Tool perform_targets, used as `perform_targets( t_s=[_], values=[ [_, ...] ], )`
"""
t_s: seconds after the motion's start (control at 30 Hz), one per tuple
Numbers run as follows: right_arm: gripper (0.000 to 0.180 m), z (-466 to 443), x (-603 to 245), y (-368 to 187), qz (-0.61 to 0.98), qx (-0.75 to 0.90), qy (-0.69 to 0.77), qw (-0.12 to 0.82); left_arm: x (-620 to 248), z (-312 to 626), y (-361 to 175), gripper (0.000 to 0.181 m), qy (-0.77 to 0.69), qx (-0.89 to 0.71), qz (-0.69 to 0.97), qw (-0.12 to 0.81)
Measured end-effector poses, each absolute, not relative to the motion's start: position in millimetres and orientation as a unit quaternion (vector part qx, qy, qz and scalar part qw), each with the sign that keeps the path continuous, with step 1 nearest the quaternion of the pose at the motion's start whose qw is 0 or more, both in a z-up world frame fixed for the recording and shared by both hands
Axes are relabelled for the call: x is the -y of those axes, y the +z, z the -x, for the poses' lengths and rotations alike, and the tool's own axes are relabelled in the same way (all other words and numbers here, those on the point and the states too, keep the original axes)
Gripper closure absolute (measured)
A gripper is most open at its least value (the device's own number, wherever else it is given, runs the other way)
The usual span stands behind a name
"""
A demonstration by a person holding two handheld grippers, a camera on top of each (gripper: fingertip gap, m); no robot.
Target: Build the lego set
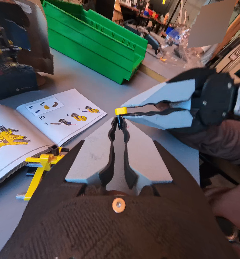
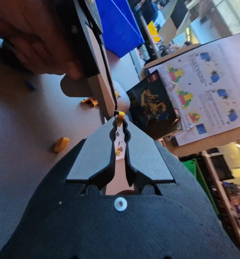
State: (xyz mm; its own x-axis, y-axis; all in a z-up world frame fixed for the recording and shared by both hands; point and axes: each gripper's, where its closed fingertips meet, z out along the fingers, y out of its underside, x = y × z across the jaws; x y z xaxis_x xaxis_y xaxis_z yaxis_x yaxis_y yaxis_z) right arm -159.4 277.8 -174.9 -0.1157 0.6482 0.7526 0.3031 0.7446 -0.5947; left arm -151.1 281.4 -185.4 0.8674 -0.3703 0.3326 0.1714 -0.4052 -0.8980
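My left gripper point(image 1: 119, 121) is shut on a small black pin point(image 1: 119, 123) and holds it upright above the table. My right gripper point(image 1: 122, 111) comes in from the right, shut on a small yellow piece point(image 1: 121, 111) whose underside meets the top of the pin. In the right wrist view my right gripper point(image 2: 119, 121) pinches the yellow piece point(image 2: 120, 117), with the black pin point(image 2: 116, 112) at its left and the left gripper's fingers point(image 2: 102, 89) beyond. A partly built yellow assembly point(image 1: 42, 165) with a black connector lies by the open instruction booklet point(image 1: 49, 120).
Two green bins point(image 1: 91, 42) stand at the back of the grey table point(image 1: 88, 84). The set's box point(image 1: 11, 49) stands at the back left and also shows in the right wrist view point(image 2: 151, 106). A loose yellow piece point(image 2: 61, 144) and a small blue piece point(image 2: 30, 85) lie on the table.
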Motion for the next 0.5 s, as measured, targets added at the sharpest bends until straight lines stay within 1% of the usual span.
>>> perform_targets(
  t_s=[0.03, 0.1, 0.2, 0.27, 0.3, 0.33, 0.4, 0.43, 0.5],
  values=[
    [0.175, 159.9, -277.7, -172.0, 0.312, 0.724, 0.115, 0.605, -281.7, 152.0, -183.4, 0.176, -0.259, -0.055, 0.795, 0.545],
    [0.176, 158.8, -276.5, -166.6, 0.278, 0.714, 0.062, 0.64, -281.4, 151.1, -178.2, 0.176, -0.296, -0.04, 0.78, 0.551],
    [0.176, 154.7, -274.2, -154.3, 0.231, 0.691, 0.029, 0.684, -280.0, 146.6, -166.8, 0.176, -0.353, -0.031, 0.751, 0.557],
    [0.176, 155.9, -275.8, -150.3, 0.233, 0.684, 0.04, 0.69, -281.4, 147.0, -163.1, 0.176, -0.347, -0.034, 0.747, 0.566],
    [0.176, 158.2, -276.5, -152.0, 0.257, 0.689, 0.085, 0.672, -282.0, 147.9, -164.1, 0.176, -0.35, -0.028, 0.747, 0.565],
    [0.176, 160.4, -275.3, -154.6, 0.293, 0.695, 0.163, 0.636, -281.6, 148.6, -166.8, 0.176, -0.367, -0.017, 0.745, 0.556],
    [0.175, 156.6, -269.0, -151.5, 0.352, 0.682, 0.35, 0.537, -276.3, 144.6, -164.9, 0.176, -0.431, -0.005, 0.725, 0.538],
    [0.18, 150.7, -270.0, -145.3, 0.361, 0.669, 0.404, 0.508, -275.8, 144.5, -164.4, 0.176, -0.447, 0.005, 0.719, 0.533],
    [0.18, 139.5, -281.0, -136.1, 0.359, 0.654, 0.433, 0.507, -275.7, 147.7, -161.8, 0.176, -0.461, 0.014, 0.709, 0.533]
  ],
)
